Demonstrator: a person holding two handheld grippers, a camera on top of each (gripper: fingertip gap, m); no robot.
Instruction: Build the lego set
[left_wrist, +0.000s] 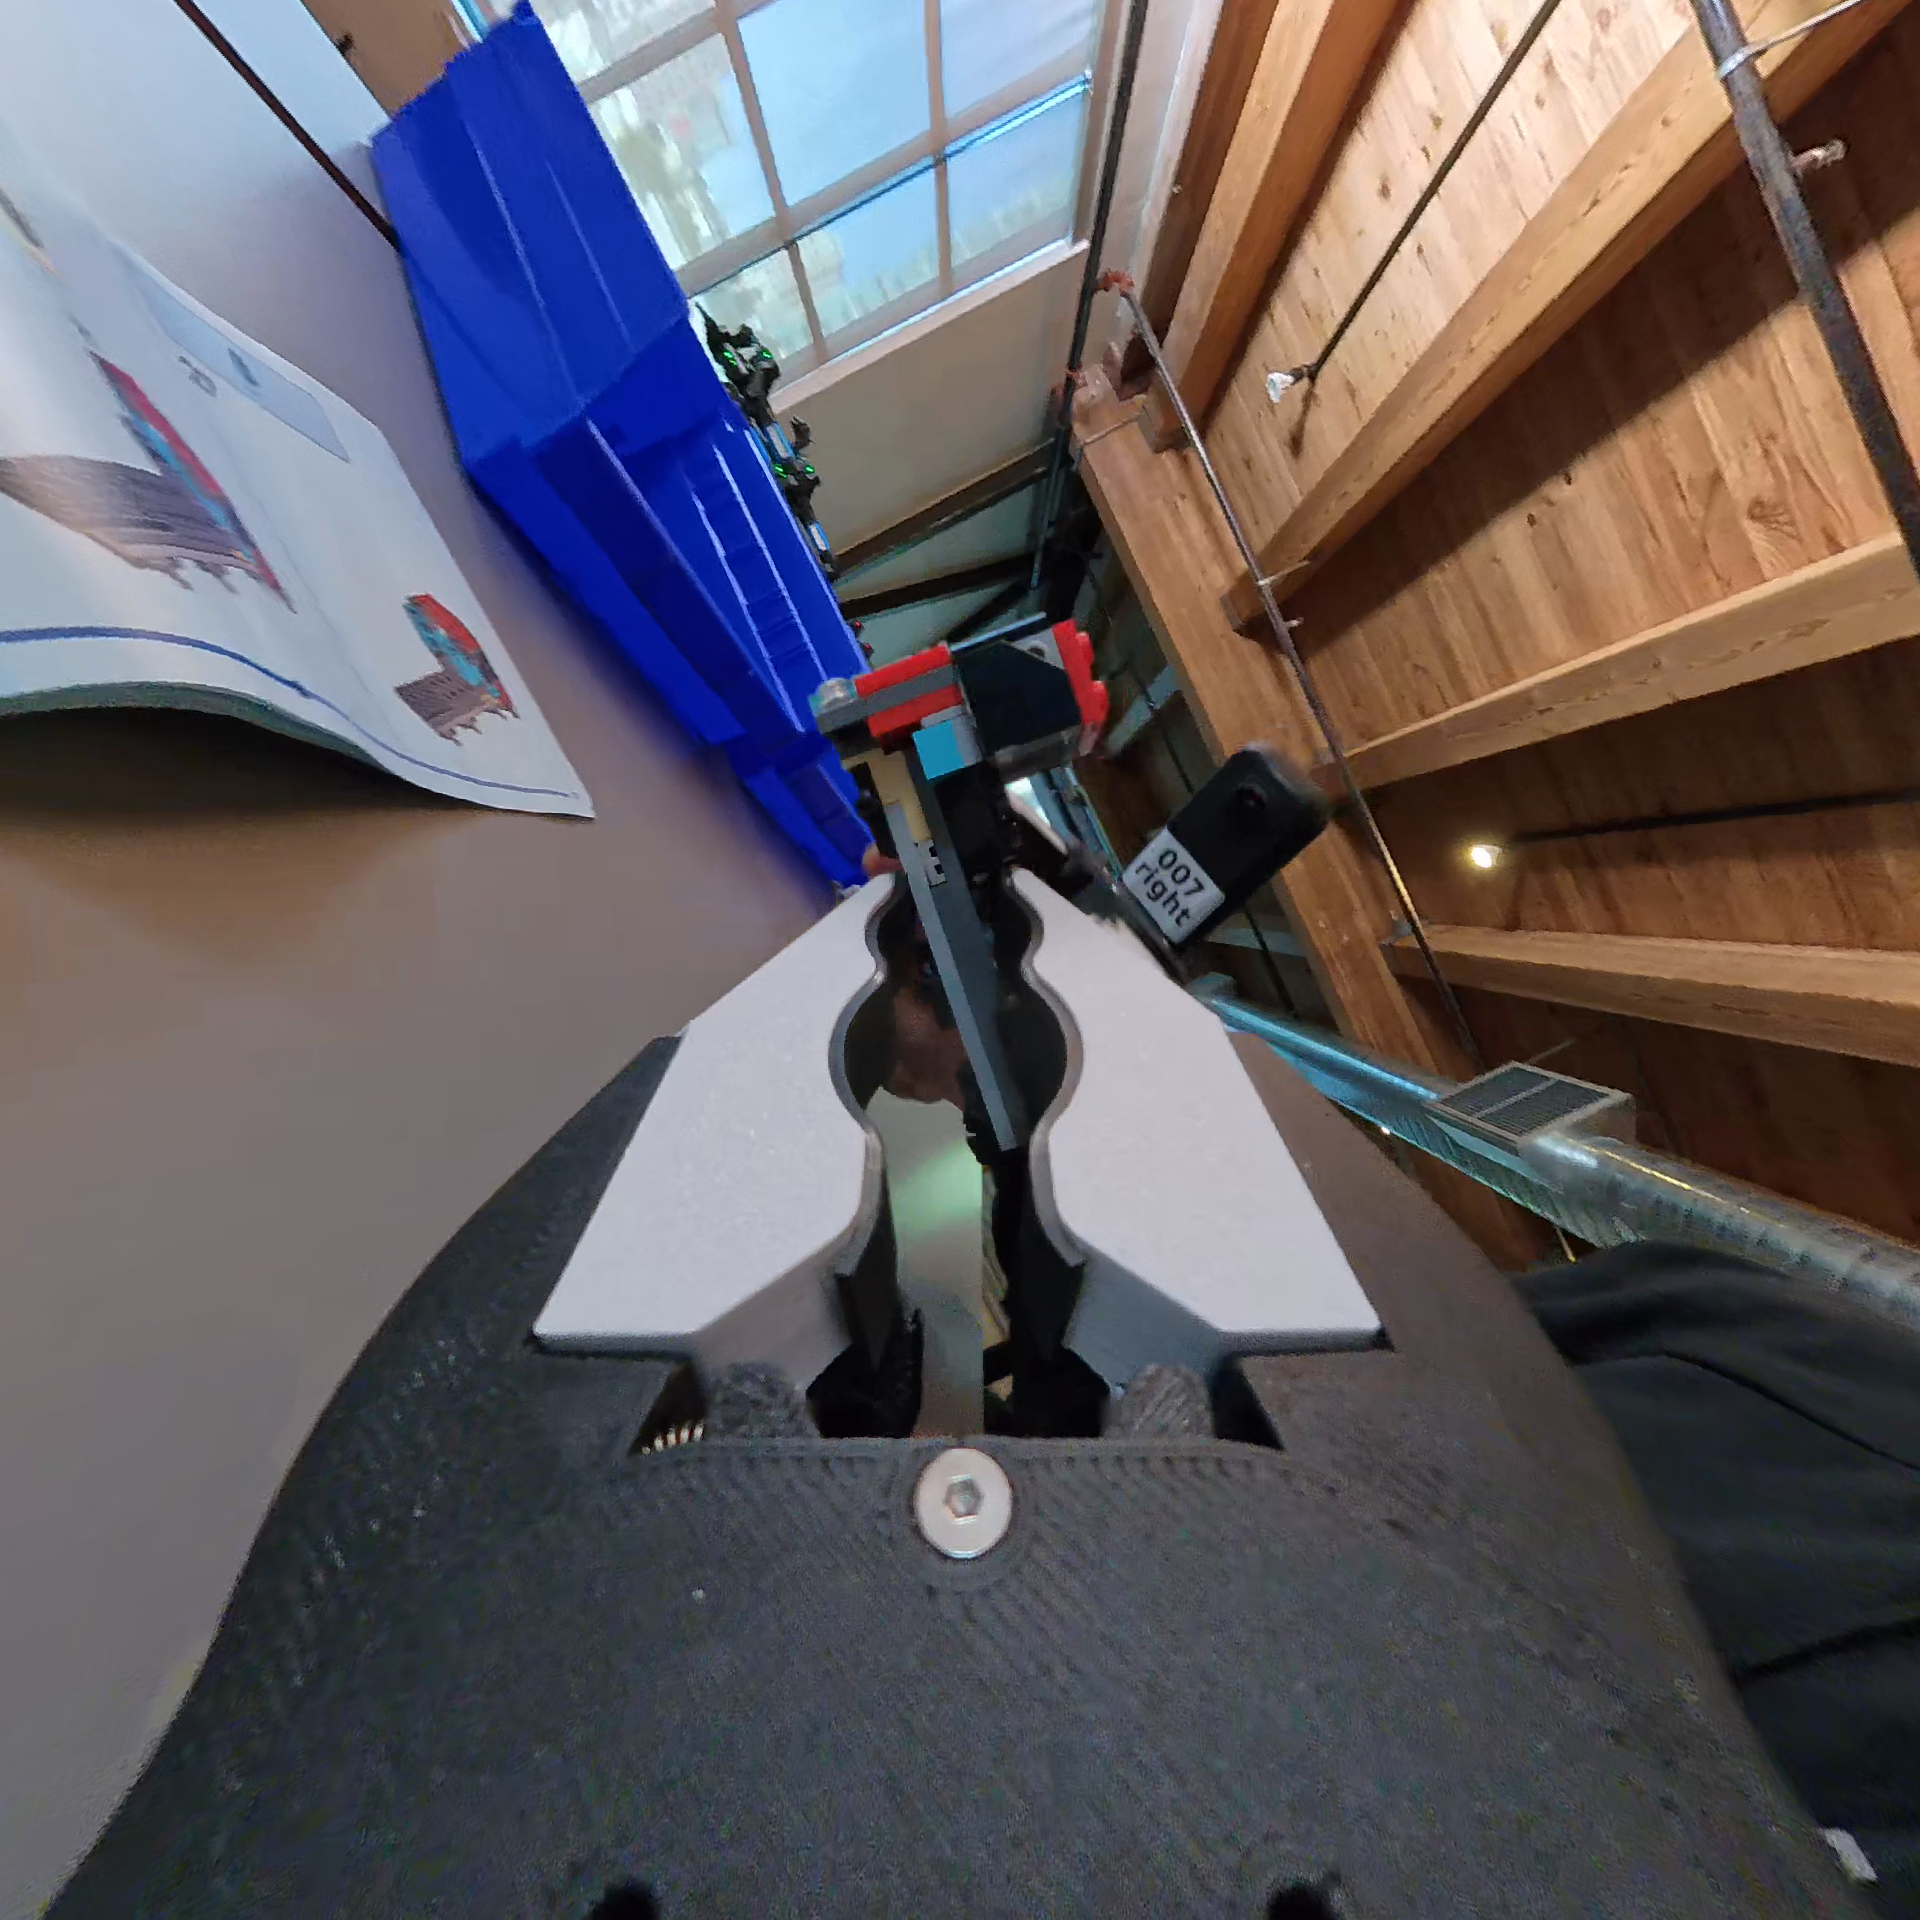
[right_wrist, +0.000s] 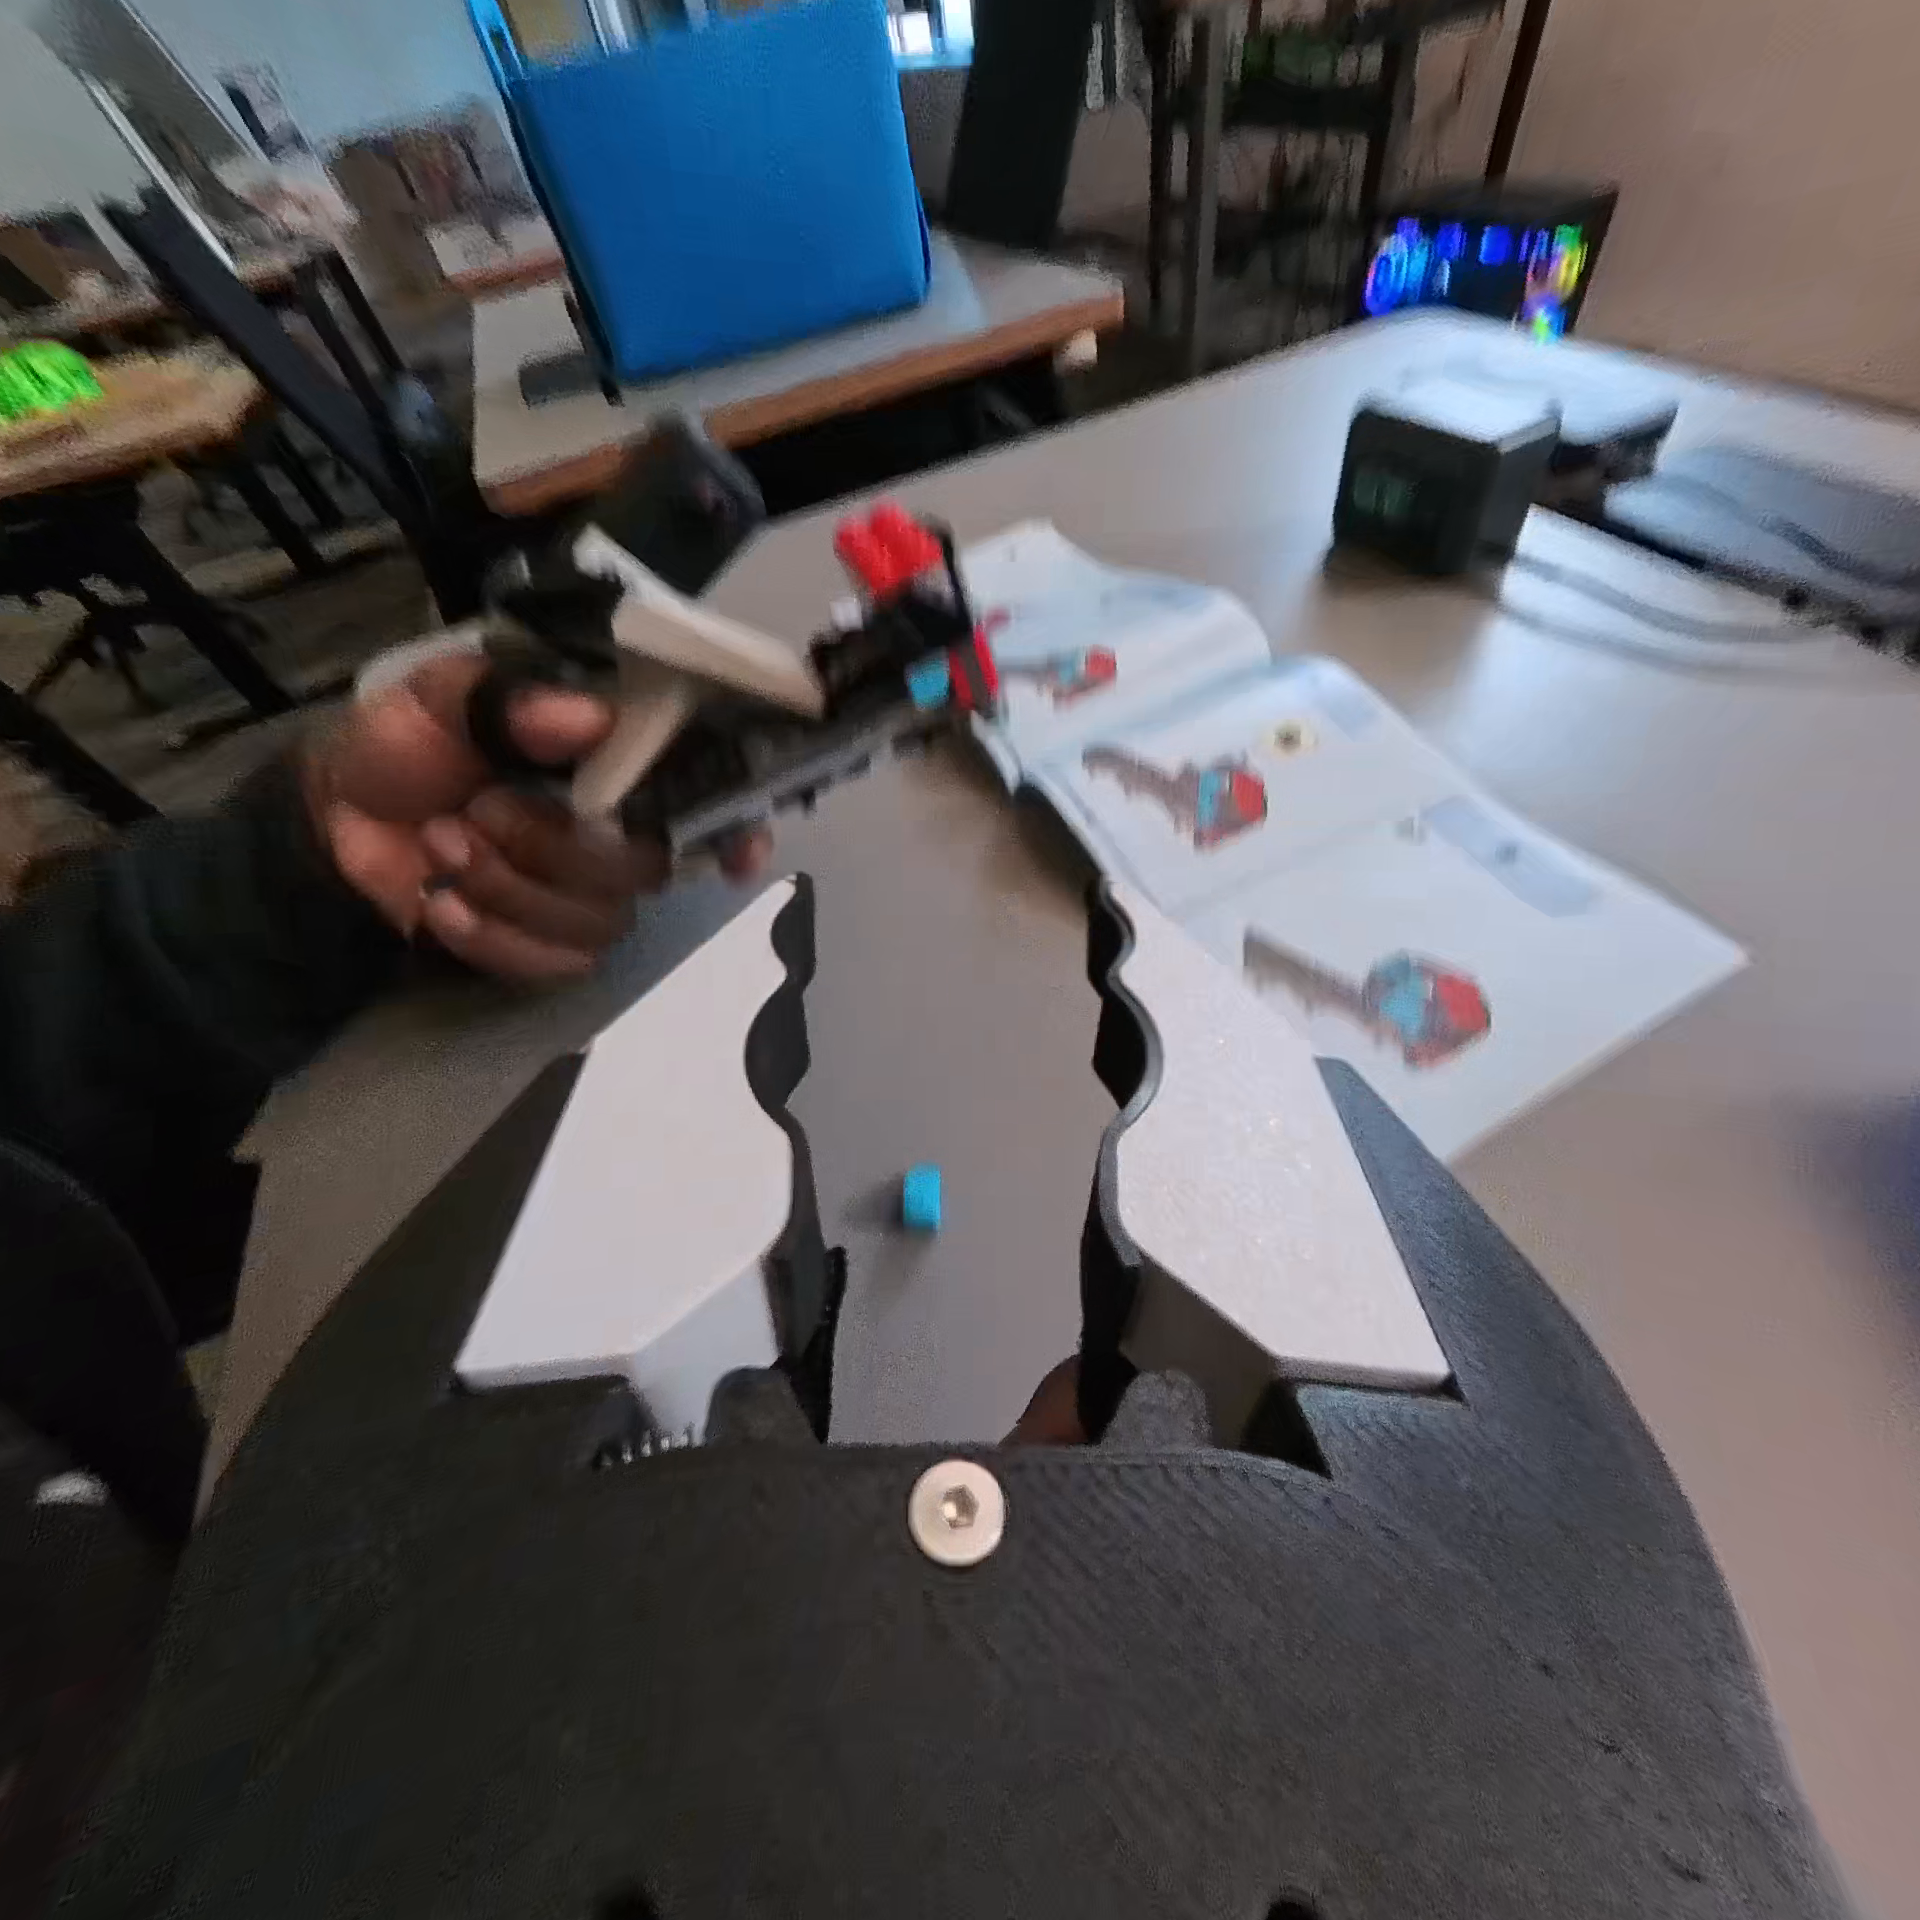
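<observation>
Nearest the lens in the left wrist view, the left gripper (left_wrist: 951, 894), with its pale grey wavy-edged fingers on a black printed body, is closed narrowly on the long dark grey plate of a partly built lego model (left_wrist: 961, 717), whose red, black and light blue cab end sticks out past the fingertips, held up off the grey tabletop (left_wrist: 312, 1039). That view is rolled on its side (the table runs up the left edge and wooden ceiling beams fill the right). Seen from the right wrist view, a hand (right_wrist: 457, 821) grips this tool's handle, and the model hangs above the table, just beside the open white instruction booklet (right_wrist: 1351, 862) with its printed pictures of a red and blue build. Right gripper (right_wrist: 951, 904) hovers with its jaws spread wide and nothing between them; a small light blue lego brick (right_wrist: 922, 1197) lies loose on the table, showing through the gap. Blue plastic bins (left_wrist: 623, 436) stand at the table's far edge.
</observation>
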